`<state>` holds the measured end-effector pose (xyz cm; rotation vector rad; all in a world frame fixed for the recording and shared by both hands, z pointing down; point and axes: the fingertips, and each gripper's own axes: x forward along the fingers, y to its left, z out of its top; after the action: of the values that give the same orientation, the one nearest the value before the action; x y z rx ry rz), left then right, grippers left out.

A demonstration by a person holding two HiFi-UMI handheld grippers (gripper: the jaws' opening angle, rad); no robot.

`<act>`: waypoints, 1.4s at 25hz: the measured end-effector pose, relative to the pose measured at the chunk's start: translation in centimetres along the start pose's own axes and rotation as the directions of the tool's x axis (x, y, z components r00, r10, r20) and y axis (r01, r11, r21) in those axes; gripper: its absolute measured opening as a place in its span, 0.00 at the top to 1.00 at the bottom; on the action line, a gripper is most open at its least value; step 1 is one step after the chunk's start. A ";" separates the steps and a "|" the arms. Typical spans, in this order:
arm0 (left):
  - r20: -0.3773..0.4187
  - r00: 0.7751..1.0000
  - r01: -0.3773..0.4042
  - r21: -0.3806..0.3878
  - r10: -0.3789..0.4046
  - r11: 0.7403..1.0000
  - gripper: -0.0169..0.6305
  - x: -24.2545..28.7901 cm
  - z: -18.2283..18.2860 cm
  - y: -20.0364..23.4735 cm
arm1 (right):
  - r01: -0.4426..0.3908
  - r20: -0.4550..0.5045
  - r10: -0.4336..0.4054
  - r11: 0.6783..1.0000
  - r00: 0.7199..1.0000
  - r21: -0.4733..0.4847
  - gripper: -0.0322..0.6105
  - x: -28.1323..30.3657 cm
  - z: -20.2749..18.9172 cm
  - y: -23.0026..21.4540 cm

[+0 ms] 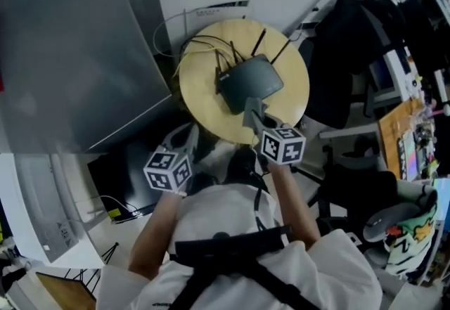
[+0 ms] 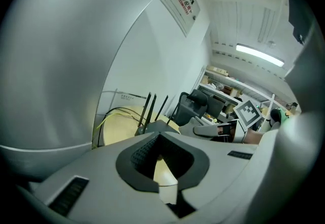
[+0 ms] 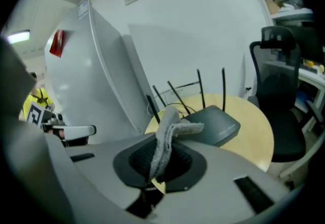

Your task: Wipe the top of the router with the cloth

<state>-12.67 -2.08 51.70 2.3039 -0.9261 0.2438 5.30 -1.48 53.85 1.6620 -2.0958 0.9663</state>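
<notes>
- In the head view, a dark router [image 1: 251, 80] with thin antennas lay on a round wooden table [image 1: 204, 101], with cables [image 1: 184, 55] bunched at the table's far-left edge.
- The right gripper [image 1: 254, 119] reached over the table's near edge, carrying a grey cloth [image 1: 252, 112] at the router's near corner; whether the cloth touched the router could not be told.
- The left gripper [image 1: 186, 138] hung just off the table's near-left edge, apart from the router.
- An office chair [image 1: 344, 41] stood to the right of the table.
- In the left gripper view, the left gripper [image 2: 159, 157] had its jaws drawn together at the tips with nothing between them. Beyond them were the table [image 2: 119, 129] and the router's antennas [image 2: 150, 108].
- In the right gripper view, the right gripper [image 3: 163, 141] had its jaws clamped on the cloth [image 3: 170, 131], which stood up between the pads and folded over toward the router [image 3: 216, 126] on the table [image 3: 254, 136].
</notes>
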 end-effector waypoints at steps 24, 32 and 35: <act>0.015 0.992 0.123 0.146 -0.127 0.982 0.99 1.6 4.5 -9.5 | 0.013 0.290 -0.037 0.996 0.956 0.084 0.92 -13.0 6.7 -1.6; 0.006 0.994 0.104 0.147 -0.106 0.984 0.99 0.6 0.5 -16.1 | -0.005 0.290 -0.016 0.997 0.957 0.071 0.92 -19.2 2.3 -3.9; 0.010 0.996 0.084 0.146 -0.086 0.986 0.99 -0.8 -1.3 -18.8 | -0.021 0.290 0.008 0.999 0.957 0.044 0.92 -21.7 0.6 -3.8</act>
<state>-0.53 9.51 43.19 2.4764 -0.8404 0.2638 15.27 13.87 41.53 1.9149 -2.2861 0.8227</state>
